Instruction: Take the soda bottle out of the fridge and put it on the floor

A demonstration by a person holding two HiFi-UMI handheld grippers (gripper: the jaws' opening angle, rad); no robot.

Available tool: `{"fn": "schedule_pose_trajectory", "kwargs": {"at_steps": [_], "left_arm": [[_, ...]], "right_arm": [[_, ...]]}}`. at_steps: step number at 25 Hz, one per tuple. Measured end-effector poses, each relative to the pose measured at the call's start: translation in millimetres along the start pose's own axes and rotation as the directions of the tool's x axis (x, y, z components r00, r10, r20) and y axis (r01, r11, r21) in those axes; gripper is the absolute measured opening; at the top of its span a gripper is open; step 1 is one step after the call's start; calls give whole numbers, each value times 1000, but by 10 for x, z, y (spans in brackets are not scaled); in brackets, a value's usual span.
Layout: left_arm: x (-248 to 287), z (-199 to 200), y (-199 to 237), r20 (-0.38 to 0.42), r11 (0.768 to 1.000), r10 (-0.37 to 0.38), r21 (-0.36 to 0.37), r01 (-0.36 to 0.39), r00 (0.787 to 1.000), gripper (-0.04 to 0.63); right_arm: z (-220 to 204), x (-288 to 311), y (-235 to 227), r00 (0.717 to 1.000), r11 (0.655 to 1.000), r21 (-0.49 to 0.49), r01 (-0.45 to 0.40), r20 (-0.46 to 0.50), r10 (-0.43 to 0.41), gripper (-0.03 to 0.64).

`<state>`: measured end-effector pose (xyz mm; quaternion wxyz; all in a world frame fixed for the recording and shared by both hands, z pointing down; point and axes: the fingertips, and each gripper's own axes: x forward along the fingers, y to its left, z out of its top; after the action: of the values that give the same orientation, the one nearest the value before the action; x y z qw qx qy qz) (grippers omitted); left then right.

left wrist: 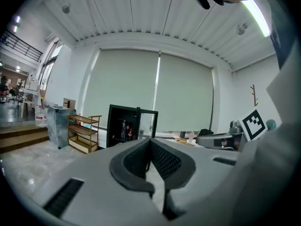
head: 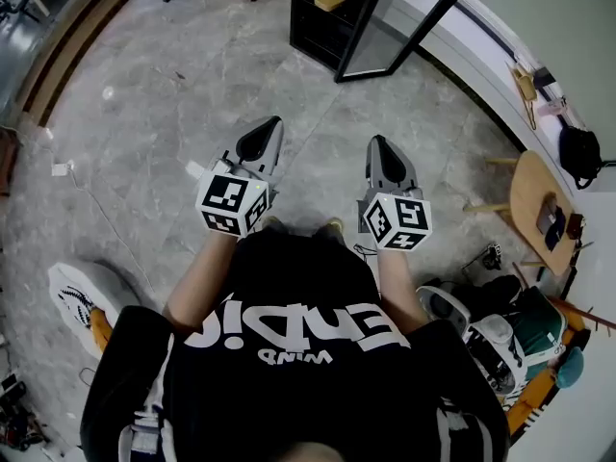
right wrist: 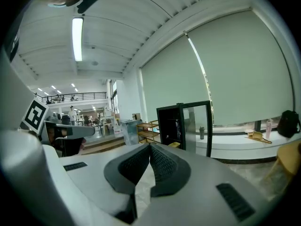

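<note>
Both tongs closed and empty, held out in front, with the fridge well ahead across the floor.

Nearest, the person's forearms reach forward side by side from a black T-shirt (head: 298,354). The left gripper (head: 273,125) and right gripper (head: 376,142) are held near each other, pointing only slightly below level. Each has its jaws pressed together with nothing between them, which looks like a carrying pose for the approach rather than a reach. Beyond them lies bare marble floor (head: 173,85). Farthest off stands the black fridge (head: 322,22) with its glass door (head: 409,17) swung open, so the way in looks clear. The soda bottle (left wrist: 128,131) is inside on a shelf among other bottles, well apart from both grippers. A wooden shelf unit (left wrist: 84,133) stands just beside the fridge.
</note>
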<state>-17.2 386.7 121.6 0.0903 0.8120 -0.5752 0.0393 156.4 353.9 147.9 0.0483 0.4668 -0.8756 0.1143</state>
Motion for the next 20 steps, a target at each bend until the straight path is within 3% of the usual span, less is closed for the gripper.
{"fn": "schedule_pose_trajectory", "kwargs": {"at_steps": [10, 20], "left_arm": [[68, -105, 216, -15, 997, -82, 10, 82, 997, 5], [617, -25, 574, -2, 993, -116, -3, 116, 993, 5]], "right_arm": [[-164, 120, 213, 998, 998, 22, 57, 6, -57, 21], [-155, 694, -16, 996, 995, 43, 85, 9, -85, 21]]}}
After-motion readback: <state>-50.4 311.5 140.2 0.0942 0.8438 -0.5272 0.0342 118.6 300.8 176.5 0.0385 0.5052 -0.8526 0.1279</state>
